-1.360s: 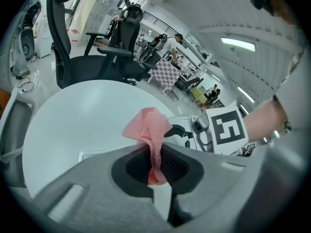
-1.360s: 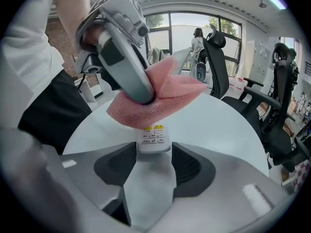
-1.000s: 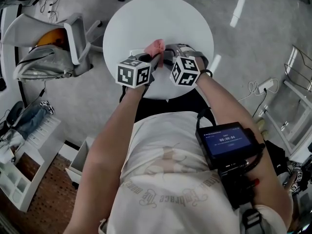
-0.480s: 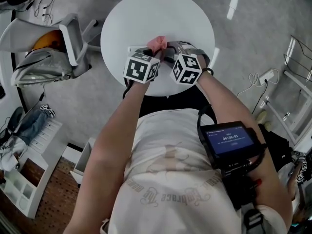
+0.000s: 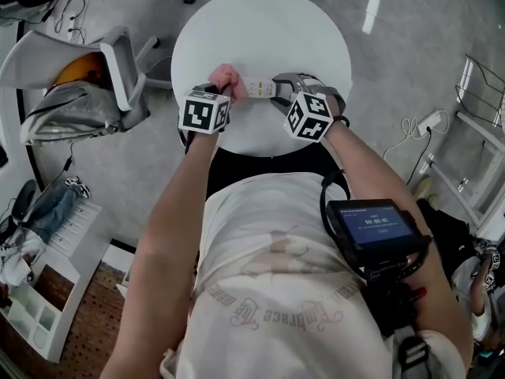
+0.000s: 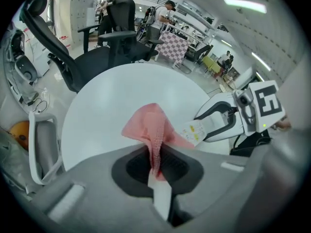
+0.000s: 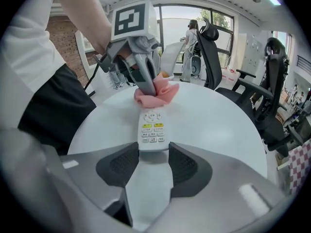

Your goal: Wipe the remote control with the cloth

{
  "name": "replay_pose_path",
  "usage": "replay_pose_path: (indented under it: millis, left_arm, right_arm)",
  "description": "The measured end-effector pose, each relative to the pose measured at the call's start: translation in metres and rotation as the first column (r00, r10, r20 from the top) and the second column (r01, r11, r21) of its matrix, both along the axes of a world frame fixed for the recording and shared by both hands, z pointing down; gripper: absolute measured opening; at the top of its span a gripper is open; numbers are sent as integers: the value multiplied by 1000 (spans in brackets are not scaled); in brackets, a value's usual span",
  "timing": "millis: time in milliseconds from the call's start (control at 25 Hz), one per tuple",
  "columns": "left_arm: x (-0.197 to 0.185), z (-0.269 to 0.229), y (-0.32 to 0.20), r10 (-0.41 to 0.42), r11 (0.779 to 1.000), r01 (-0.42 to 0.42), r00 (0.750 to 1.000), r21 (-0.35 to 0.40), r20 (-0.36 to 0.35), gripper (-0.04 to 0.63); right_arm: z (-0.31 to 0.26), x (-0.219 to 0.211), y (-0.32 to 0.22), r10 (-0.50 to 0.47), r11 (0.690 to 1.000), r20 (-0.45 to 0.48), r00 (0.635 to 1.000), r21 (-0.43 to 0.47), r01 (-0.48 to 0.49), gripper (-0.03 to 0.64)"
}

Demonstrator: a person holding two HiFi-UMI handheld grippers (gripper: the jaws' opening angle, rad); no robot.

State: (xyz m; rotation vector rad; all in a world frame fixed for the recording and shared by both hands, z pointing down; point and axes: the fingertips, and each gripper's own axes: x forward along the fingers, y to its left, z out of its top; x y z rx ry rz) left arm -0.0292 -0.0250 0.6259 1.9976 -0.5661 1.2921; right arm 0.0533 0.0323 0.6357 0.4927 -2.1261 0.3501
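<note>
The right gripper (image 7: 153,152) clamps the near end of the white remote control (image 7: 152,130) to steady it on the round table (image 7: 218,125), while the left gripper (image 6: 158,157), pinching the pink cloth (image 6: 150,127), sets it on the remote's far end.

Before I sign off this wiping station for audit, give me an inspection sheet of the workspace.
Surface: round white table.
Job's things: remote control lies on the table; pink cloth covers its far end.
Clutter: nothing seen on the table.
Grippers: left gripper shut on the cloth; right gripper shut on the remote control's near end.
Cables: white cable on the floor.
Surroundings: white chair beside the table, black office chairs beyond.
</note>
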Motion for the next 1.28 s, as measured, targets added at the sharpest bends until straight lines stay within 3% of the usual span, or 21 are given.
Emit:
replay_pose_path:
  millis: [200,440,840,1280]
  left_arm:
    - [-38,6,-2,-60,998,60,998,7,16,20]
    - [-49,5,-3,-92,995,91,996,36,16,20]
    - [21,-6,19,61,998,-59,995,25,-79,20]
    - [87,-22,39,56,994,-78,966,-78,-252,20]
  right_arm:
    - [1,6,3,-1,1000,-17,1000,-9,0,201]
    - [1,8,1,-16,1000,-30,999,-12,16,202]
    - [0,0,-1,-36,999,-33,999,-4,35,202]
    - [-4,-8,-8,-29,1000,-13,999,6,29,202]
